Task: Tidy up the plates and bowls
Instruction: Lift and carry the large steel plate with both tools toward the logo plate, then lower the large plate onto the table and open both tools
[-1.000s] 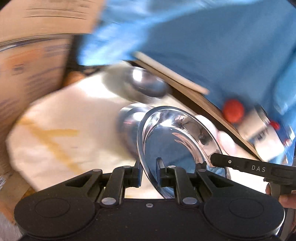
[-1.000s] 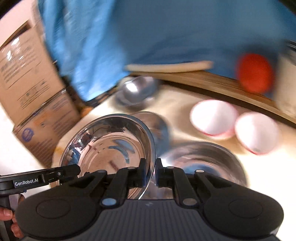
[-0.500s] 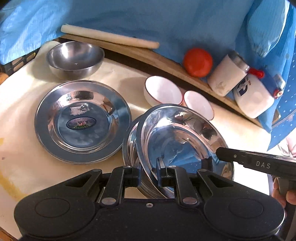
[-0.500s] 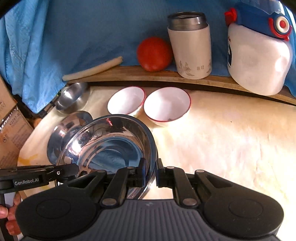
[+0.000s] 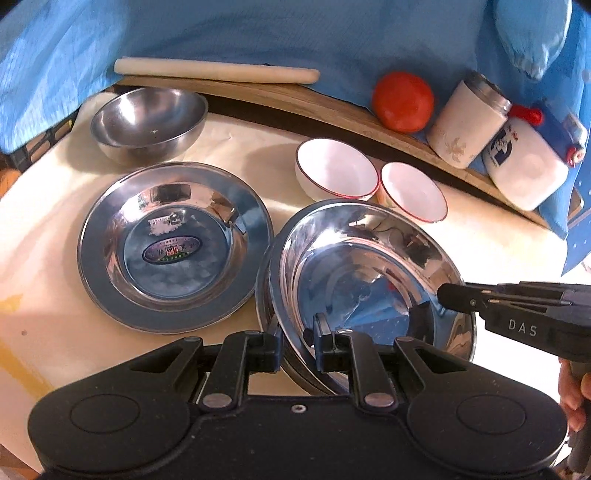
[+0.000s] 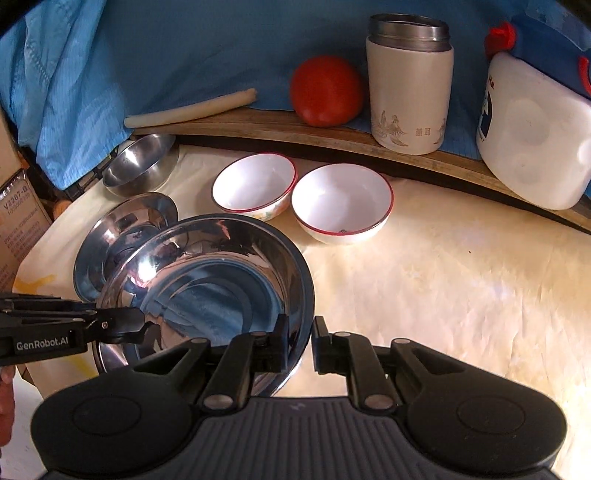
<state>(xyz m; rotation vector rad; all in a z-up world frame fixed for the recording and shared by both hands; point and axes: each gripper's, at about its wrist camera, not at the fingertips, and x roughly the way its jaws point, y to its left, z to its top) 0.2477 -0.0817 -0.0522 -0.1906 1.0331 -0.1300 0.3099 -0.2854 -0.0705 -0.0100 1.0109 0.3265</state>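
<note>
A shiny steel plate [image 5: 369, 273] is held at its rim from both sides: my left gripper [image 5: 297, 345] is shut on its near-left rim, my right gripper [image 6: 299, 341] on its right rim [image 6: 221, 280]. It sits tilted over a stack of steel plates [image 5: 264, 295]. A second steel plate [image 5: 173, 243] with a sticker lies flat to the left. A steel bowl [image 5: 147, 118] stands at the back left. Two white red-rimmed bowls [image 5: 336, 173] [image 5: 412, 192] stand side by side behind the held plate.
A wooden board [image 6: 332, 131] along the back carries a tomato [image 6: 327, 90], a cream canister [image 6: 410, 85], a white jug [image 6: 532, 133] and a pale stick [image 6: 192, 109]. Blue cloth [image 5: 295, 33] hangs behind. A cardboard box [image 6: 18, 218] stands at the left.
Both grippers swung right from the box side with the steel plate between them and lowered it onto the stack of plates. The jaws stay closed on its rim.
</note>
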